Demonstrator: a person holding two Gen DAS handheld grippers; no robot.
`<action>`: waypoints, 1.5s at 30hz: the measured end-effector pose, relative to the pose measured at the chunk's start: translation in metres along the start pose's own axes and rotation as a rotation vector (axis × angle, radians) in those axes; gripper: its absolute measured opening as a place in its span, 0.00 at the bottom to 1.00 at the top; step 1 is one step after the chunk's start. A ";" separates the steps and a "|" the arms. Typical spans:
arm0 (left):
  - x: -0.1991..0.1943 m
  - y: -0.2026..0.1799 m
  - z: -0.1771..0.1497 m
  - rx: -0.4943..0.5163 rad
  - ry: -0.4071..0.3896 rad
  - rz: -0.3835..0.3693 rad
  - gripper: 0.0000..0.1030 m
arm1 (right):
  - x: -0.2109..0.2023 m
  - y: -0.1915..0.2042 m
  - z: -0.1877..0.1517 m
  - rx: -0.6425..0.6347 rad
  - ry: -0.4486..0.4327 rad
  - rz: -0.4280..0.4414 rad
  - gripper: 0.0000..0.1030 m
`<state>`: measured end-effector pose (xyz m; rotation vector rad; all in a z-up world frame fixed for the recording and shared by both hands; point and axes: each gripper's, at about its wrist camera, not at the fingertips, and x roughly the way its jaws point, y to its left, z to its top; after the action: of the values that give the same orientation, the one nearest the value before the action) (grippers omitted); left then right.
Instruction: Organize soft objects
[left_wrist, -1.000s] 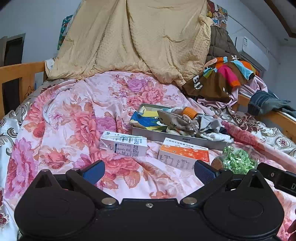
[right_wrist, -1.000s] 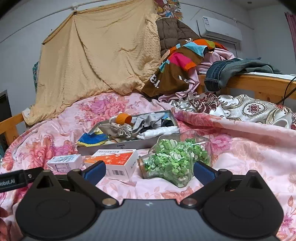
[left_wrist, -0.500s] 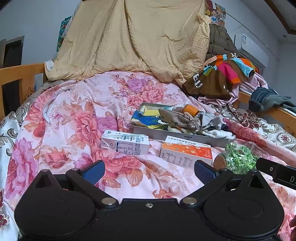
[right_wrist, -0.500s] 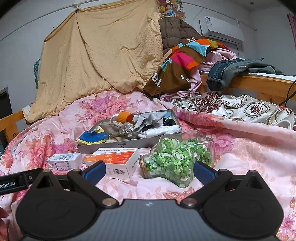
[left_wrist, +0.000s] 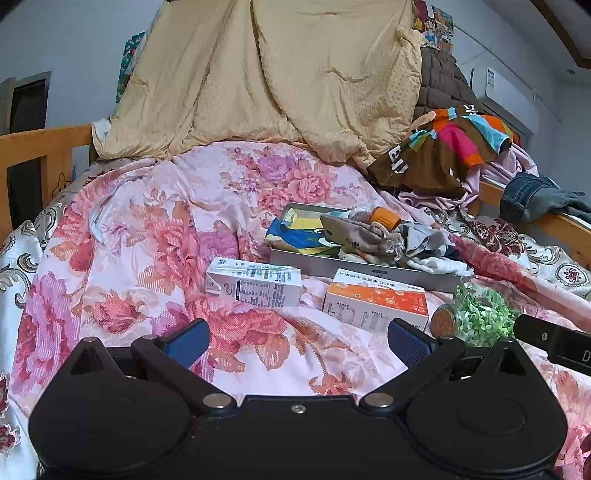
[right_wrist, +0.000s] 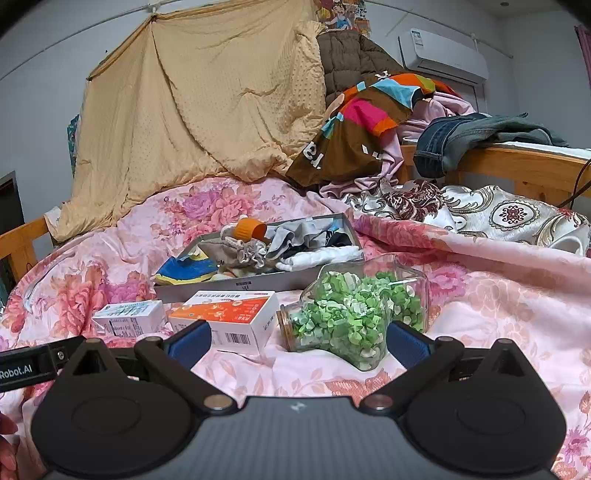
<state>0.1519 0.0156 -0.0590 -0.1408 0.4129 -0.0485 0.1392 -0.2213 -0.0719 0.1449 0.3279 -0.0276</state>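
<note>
Your left gripper (left_wrist: 297, 341) has a black body, two round housings, silver pivot screws and blue finger pads (left_wrist: 188, 341). Your right gripper (right_wrist: 297, 339) has a grey centre plate and blue pads (right_wrist: 406, 343); white "Robot.AI" lettering marks the black bar at its left.

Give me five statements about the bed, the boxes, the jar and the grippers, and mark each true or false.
1. The jar of green pieces stands upright. False: it lies on its side, cork end toward the orange box.
2. The grey tray holds socks and cloth items. True.
3. The left gripper is shut on the white box. False: its jaws are open and the box lies untouched ahead.
4. The right gripper is open and empty. True.
5. The orange box sits inside the tray. False: it lies on the floral quilt in front of it.
</note>
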 end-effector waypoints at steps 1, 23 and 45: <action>0.000 0.000 -0.001 0.001 0.001 0.001 0.99 | 0.000 0.000 0.000 0.000 0.001 0.000 1.00; 0.001 0.002 -0.004 0.004 0.008 0.000 0.99 | 0.001 0.001 -0.002 -0.002 0.006 0.001 1.00; 0.004 0.005 -0.003 -0.020 0.042 0.013 0.99 | 0.004 0.001 -0.003 -0.015 0.024 0.015 1.00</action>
<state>0.1541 0.0196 -0.0643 -0.1569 0.4562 -0.0347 0.1421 -0.2202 -0.0764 0.1331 0.3510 -0.0086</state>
